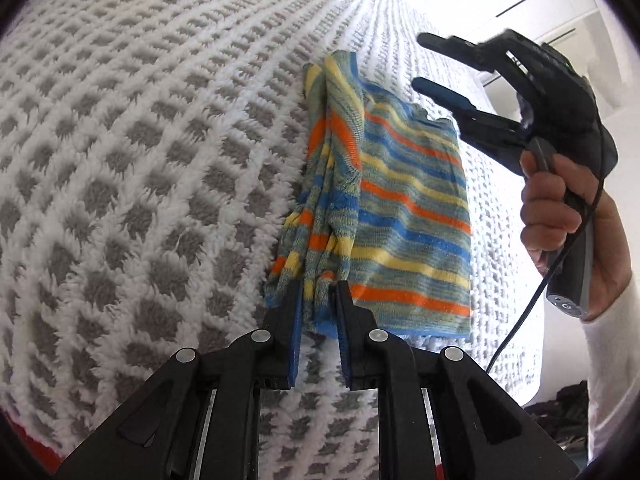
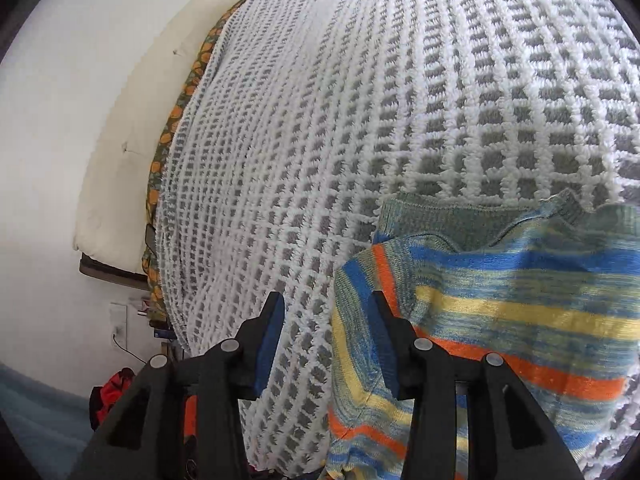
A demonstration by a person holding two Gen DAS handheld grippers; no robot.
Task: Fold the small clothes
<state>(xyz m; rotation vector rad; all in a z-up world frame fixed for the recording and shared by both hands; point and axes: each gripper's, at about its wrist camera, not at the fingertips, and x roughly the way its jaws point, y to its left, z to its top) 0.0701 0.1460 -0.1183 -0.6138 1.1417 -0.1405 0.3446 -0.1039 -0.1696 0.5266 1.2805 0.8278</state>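
Observation:
A small striped knit sweater (image 1: 408, 216) in blue, yellow, orange and green lies on the bed's white-and-grey waffle blanket (image 1: 140, 160), its left side folded over into a thick band. My left gripper (image 1: 318, 292) is shut on the near end of that folded band. My right gripper (image 1: 416, 62) hangs open and empty above the sweater's far right corner. In the right wrist view the right gripper (image 2: 326, 308) is open over the blanket, with the sweater (image 2: 520, 304) just to its right.
The blanket (image 2: 360, 120) covers the bed. A cream headboard cushion (image 2: 132, 120) and a patterned sheet edge (image 2: 176, 120) run along its left side by a white wall. A red object (image 2: 116, 384) lies on the floor. White cabinets (image 1: 560, 8) stand beyond.

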